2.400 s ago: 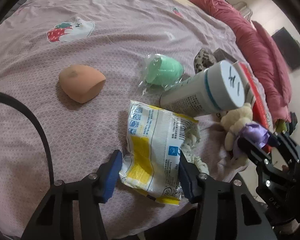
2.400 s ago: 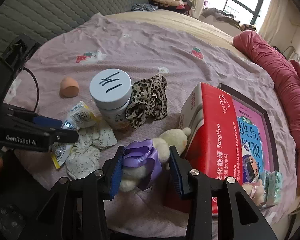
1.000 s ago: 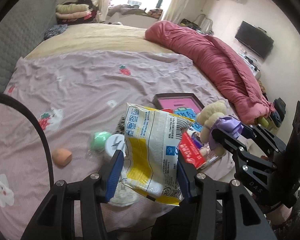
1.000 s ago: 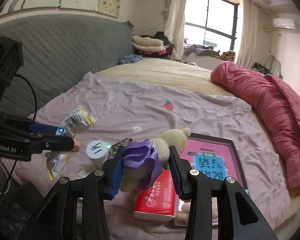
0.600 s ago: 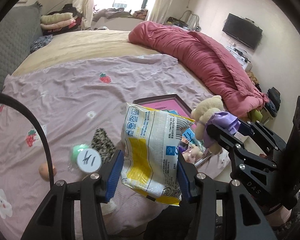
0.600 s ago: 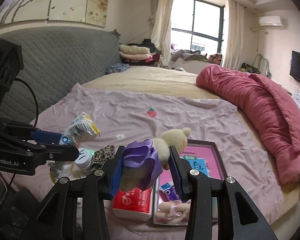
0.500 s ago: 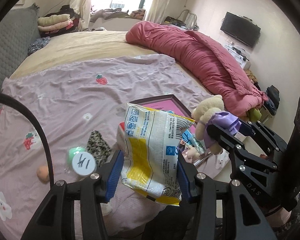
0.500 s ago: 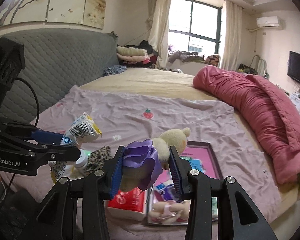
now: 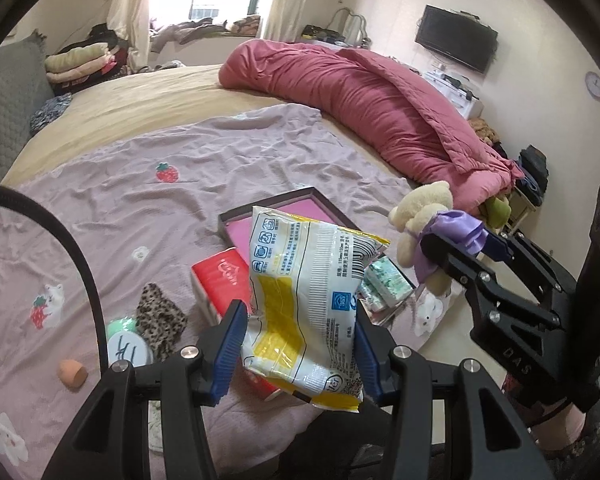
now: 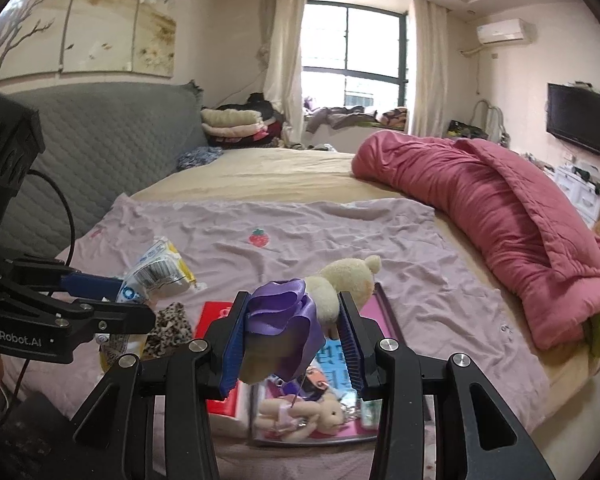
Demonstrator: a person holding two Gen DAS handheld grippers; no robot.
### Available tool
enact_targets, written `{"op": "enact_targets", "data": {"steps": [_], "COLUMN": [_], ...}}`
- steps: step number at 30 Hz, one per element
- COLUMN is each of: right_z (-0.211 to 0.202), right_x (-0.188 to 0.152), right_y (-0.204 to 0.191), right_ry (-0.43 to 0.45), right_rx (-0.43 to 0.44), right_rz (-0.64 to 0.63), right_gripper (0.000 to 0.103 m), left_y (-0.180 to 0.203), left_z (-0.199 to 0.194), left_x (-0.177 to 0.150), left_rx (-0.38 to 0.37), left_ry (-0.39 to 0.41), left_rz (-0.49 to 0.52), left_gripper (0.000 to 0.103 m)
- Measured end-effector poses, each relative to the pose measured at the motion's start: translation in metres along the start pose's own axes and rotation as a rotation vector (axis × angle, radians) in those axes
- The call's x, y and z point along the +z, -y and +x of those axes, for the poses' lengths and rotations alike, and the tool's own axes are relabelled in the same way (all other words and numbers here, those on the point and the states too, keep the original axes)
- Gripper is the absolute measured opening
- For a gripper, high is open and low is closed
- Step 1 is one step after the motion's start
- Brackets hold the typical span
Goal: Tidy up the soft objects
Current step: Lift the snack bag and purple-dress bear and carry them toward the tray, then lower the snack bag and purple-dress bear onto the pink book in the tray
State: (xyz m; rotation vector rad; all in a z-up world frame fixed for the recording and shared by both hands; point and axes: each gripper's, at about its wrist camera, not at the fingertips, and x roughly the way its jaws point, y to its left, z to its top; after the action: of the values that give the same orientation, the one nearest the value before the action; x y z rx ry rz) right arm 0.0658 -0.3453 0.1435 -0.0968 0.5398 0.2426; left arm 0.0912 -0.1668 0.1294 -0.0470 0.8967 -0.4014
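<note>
Our left tool [image 9: 296,344] grips the tissue pack [image 9: 308,300] at frame centre, our right tool [image 10: 290,334] the plush bear [image 10: 336,284]. Both hang above the pink tray [image 9: 296,212]; we should lower them gently, releasing only once each rests inside.

My left gripper [image 9: 298,342] clamps a white-and-yellow packet [image 9: 308,300] between its blue pads [image 9: 230,338]. Beyond the fingertips lies a red tissue pack [image 9: 220,284]; to their right, my right gripper [image 9: 466,246] grips a plush bear [image 9: 420,216].
</note>
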Motion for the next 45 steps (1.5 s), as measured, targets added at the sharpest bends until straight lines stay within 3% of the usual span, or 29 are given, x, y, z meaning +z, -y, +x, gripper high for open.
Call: {"op": "enact_targets", "data": {"steps": [9, 21, 45], "right_z": [-0.004, 0.004, 0.048], "right_x": [0.002, -0.006, -0.028], "right_y": [0.034, 0.057, 0.081], "right_ry": [0.003, -0.026, -0.11], "right_rx": [-0.043, -0.068, -0.09], "right_rz": [0.046, 0.072, 0.013], "right_gripper": [0.043, 0.043, 0.044], "left_y": [0.018, 0.037, 0.054], "left_z": [0.02, 0.076, 0.2], "left_x": [0.012, 0.02, 0.022], "left_rx": [-0.031, -0.051, -0.034], "left_ry": [-0.02, -0.103, -0.347], "left_rz": [0.029, 0.056, 0.095], "left_gripper": [0.051, 0.051, 0.051]}}
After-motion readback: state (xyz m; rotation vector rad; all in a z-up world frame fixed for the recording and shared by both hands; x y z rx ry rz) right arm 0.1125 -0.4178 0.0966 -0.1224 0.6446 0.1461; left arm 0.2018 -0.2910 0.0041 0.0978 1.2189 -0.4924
